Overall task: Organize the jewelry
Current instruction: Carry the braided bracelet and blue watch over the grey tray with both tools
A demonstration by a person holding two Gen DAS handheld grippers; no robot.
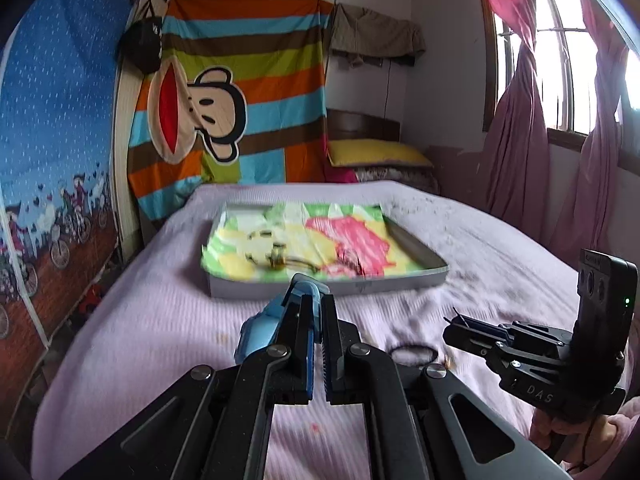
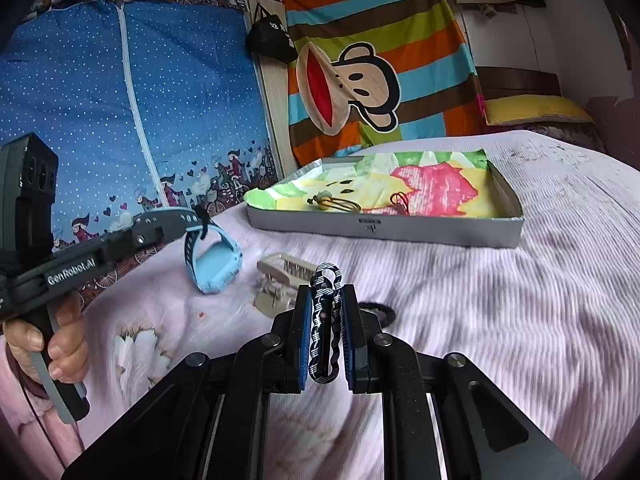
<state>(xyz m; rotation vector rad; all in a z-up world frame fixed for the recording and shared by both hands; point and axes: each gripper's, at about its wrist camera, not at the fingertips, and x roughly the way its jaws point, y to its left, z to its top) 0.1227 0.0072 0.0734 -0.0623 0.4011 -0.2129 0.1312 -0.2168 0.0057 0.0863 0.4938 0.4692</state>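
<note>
My left gripper (image 1: 316, 300) is shut on the strap of a light blue watch (image 1: 260, 332), which hangs off its left side above the bed. In the right wrist view that watch (image 2: 216, 256) dangles from the left gripper (image 2: 196, 216). My right gripper (image 2: 326, 292) is shut on a black-and-white patterned hair clip (image 2: 325, 320), held upright between the pads. It shows again at the right edge as the right gripper (image 1: 454, 320). Ahead lies a grey tray (image 2: 380, 229) lined with colourful cloth, holding a gold bangle (image 2: 340, 204) and a small red piece (image 2: 400, 200).
A beige claw clip (image 2: 280, 280) and a black hair tie (image 1: 412, 350) lie on the lilac bedspread (image 2: 520, 300) before the tray. A blue fabric wardrobe (image 2: 140, 100) stands left, a striped monkey cloth (image 1: 240, 92) behind, and pink curtains (image 1: 516, 140) on the right.
</note>
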